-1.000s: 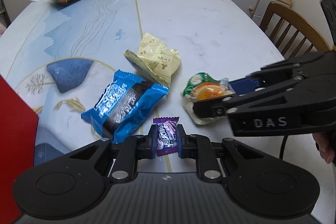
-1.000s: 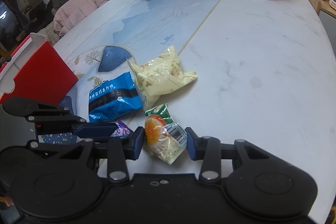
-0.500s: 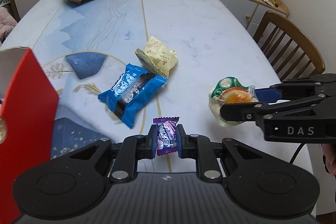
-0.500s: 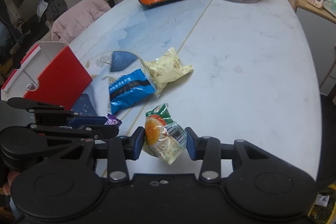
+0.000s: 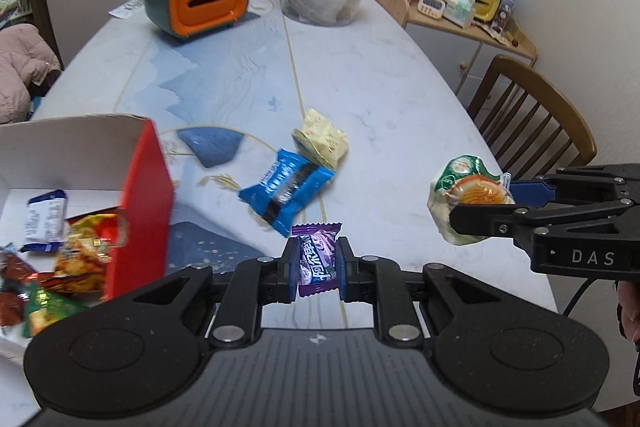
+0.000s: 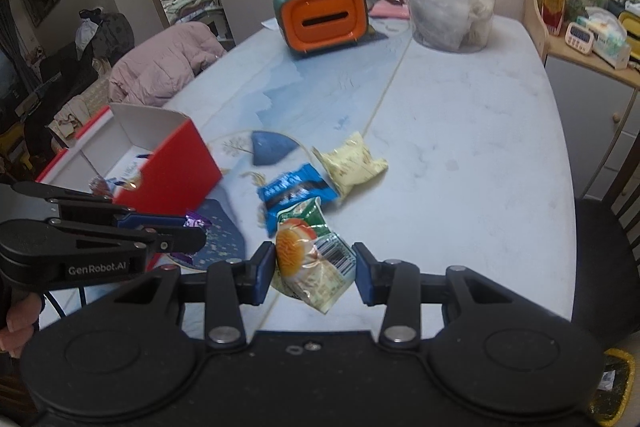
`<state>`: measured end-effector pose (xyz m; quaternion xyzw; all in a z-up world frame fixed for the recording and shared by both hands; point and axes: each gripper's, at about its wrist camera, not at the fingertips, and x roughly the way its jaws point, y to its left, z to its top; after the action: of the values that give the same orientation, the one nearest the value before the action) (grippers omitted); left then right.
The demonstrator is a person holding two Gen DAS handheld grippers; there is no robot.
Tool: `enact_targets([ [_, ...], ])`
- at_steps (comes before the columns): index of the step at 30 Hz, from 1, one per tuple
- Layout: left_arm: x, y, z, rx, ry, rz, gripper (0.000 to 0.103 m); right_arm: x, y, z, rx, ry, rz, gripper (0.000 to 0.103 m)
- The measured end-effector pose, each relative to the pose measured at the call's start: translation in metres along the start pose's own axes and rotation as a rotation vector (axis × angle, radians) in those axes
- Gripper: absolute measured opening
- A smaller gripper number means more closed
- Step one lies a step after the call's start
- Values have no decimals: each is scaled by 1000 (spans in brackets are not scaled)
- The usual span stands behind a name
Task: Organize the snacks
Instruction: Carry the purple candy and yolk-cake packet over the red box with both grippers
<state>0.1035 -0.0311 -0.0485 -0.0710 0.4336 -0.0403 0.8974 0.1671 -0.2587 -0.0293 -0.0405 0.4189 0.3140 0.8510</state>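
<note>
Packets [image 5: 286, 194] (two) on table [image 5: 400, 75], box [image 5: 146, 195]

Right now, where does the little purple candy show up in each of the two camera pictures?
Left wrist view: the purple candy sits bottom centre, pinched in the left gripper.
Right wrist view: only a purple tip of it shows at the left edge, at the end of that same gripper.
Shared landmark: the blue snack packet lying on the table just beyond it.
</note>
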Motion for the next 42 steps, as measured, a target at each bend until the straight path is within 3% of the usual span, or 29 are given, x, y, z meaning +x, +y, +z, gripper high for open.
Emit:
enact_targets([
  [8, -45, 38, 0, -33, -49, 30, 18, -22, 47, 9, -30, -41, 16, 39],
  [17, -85, 93, -8, -58, -78, 69, 18, -17, 118, 21, -91, -63, 56, 39],
  [31, -120, 189, -22, -112, -105, 167, 18, 28, 208, 40, -142, -63, 80, 39],
  [42, -103, 266, -24, -180, -47, 206, 18, 88, 251, 43, -151, -1, 79, 39],
])
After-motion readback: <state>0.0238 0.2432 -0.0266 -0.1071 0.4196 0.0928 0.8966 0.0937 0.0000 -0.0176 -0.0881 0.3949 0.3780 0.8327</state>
